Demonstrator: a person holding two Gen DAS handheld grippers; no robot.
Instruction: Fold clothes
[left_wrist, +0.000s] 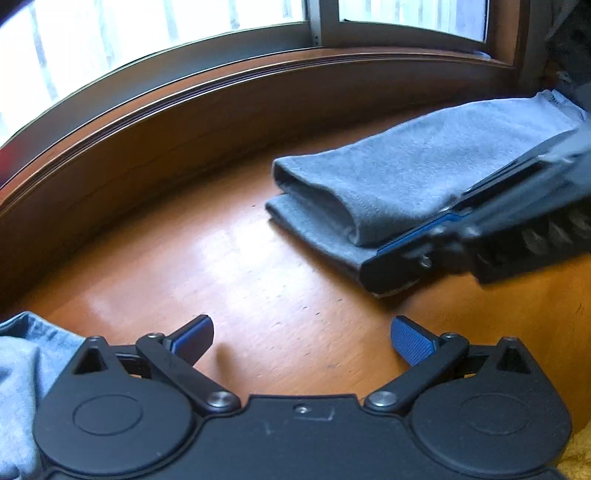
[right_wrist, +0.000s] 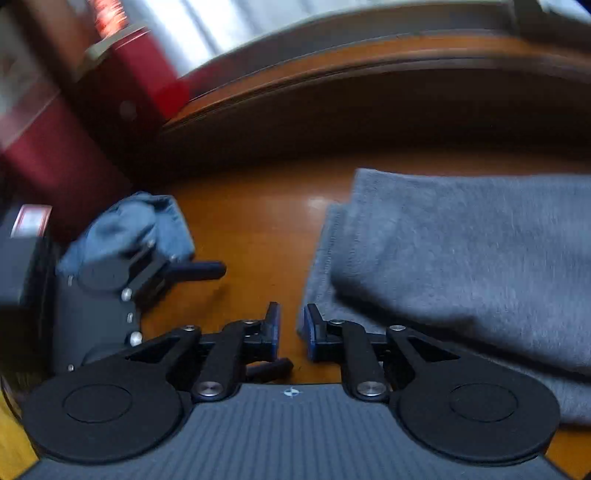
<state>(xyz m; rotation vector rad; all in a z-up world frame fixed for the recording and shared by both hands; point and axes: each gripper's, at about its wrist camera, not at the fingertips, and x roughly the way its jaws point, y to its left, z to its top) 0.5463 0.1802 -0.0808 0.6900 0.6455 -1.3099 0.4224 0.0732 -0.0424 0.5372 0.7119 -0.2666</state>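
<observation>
The folded grey fleece garment (left_wrist: 417, 166) sits on the orange-brown wooden table (left_wrist: 229, 258): soft, light, floppy, so pinch a doubled edge. Left gripper (left_wrist: 301, 339) gapes wide, empty. Right gripper (right_wrist: 291, 332) is narrow, seemingly holding nothing, though it's blurry.

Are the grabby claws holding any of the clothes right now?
No, neither holds anything. The left gripper has its jaws wide open over bare table. The right gripper has only a small empty gap, beside the folded grey cloth.
</observation>
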